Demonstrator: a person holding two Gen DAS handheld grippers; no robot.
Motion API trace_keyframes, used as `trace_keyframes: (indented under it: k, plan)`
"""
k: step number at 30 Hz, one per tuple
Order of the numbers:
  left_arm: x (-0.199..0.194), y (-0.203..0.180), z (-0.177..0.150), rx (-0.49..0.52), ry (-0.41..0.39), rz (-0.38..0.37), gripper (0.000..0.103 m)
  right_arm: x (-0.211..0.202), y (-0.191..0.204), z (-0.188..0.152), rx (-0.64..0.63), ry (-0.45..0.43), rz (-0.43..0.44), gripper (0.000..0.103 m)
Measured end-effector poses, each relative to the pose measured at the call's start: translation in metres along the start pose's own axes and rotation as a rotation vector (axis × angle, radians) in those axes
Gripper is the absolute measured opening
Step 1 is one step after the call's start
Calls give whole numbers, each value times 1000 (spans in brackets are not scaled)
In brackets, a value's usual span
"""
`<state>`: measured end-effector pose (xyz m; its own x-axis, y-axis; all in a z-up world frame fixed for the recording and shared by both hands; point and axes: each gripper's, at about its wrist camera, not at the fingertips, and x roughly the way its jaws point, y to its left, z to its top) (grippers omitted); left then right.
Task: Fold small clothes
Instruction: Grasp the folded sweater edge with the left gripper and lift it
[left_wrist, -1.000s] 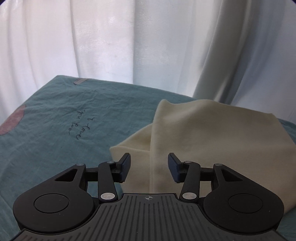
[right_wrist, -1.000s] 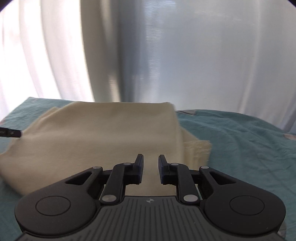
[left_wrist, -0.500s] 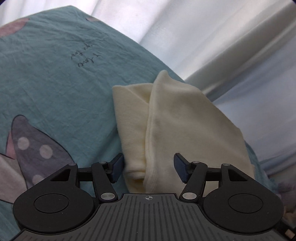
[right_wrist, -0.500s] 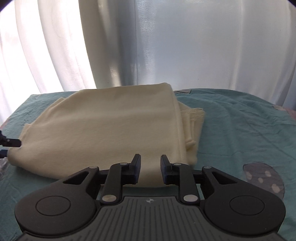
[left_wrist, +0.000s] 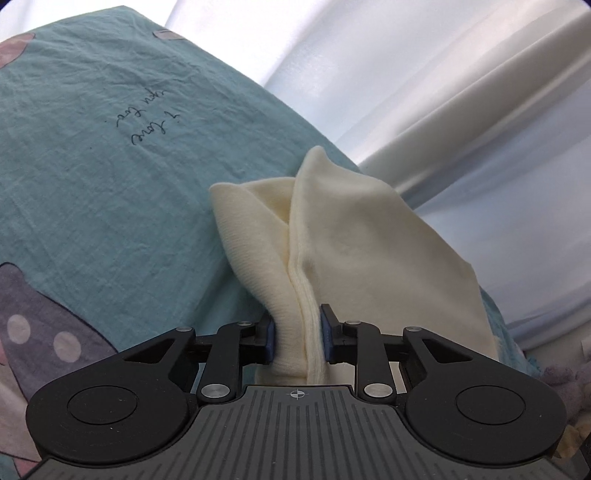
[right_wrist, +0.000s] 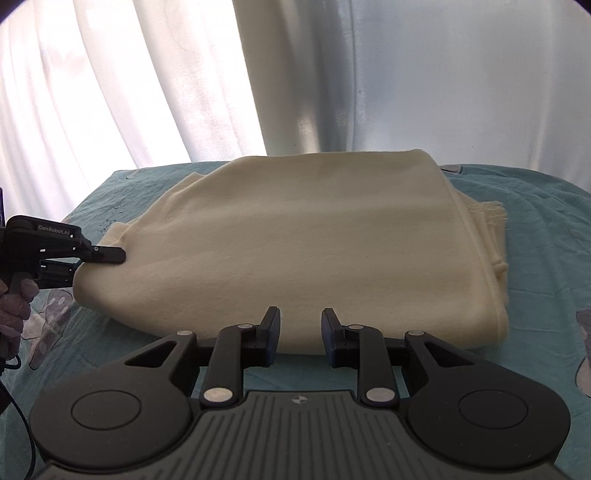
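Left wrist view: the left gripper (left_wrist: 297, 338), open half a second ago, now has its jaws clamped on the cream garment's (left_wrist: 354, 254) near-left edge. That garment lies on the teal bedsheet (left_wrist: 92, 177), so a fold can likely start; the right gripper (right_wrist: 300, 334) hovers open before its near edge.

The cream garment (left_wrist: 343, 254) is soft matt knit cloth, finely ribbed along its folded edge and smooth on its broad face. The teal sheet (left_wrist: 110, 192) is thin woven cloth, matt and finely creased. The left gripper (left_wrist: 297, 341) is matt black plastic with small shiny metal pins and a ridged grey housing. The curtain (right_wrist: 129, 92) is smooth white fabric with a faint sheen.
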<state>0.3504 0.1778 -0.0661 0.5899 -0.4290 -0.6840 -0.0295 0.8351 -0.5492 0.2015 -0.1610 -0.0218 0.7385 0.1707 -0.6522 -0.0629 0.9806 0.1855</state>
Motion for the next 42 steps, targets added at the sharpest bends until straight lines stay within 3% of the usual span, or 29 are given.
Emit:
trace_keyframes:
  k: [5,10,17,20,24,26,30,33,35,42]
  plan:
    - [7,-1,3,-4,-1,-21,37,8,30,2,-119,-43,-22,23]
    - [6,0,6,9,-5,-25,23,15,41,5,-154,-64,5,25]
    - [2,-8,6,6,-48,-45,23,30,43,5,-125,-21,107,35]
    - [11,-8,6,18,-19,1,25,35,51,1,-155,-18,76,36]
    - [10,-9,4,34,-37,-4,22,38,59,-1,-197,-18,37,35]
    - [8,-12,5,43,-46,-9,22,35,64,-1,-228,-23,17,25]
    - [1,-19,8,56,-65,-29,21,25,58,3,-166,-73,24,15]
    - [-4,-29,10,59,-76,-47,21,39,50,1,-140,20,57,15]
    - [-7,-38,11,81,-84,-60,21,35,45,0,-125,10,69,14]
    - [-13,-119,5,250,-112,-151,20,-1,4,9,11,-87,22,14]
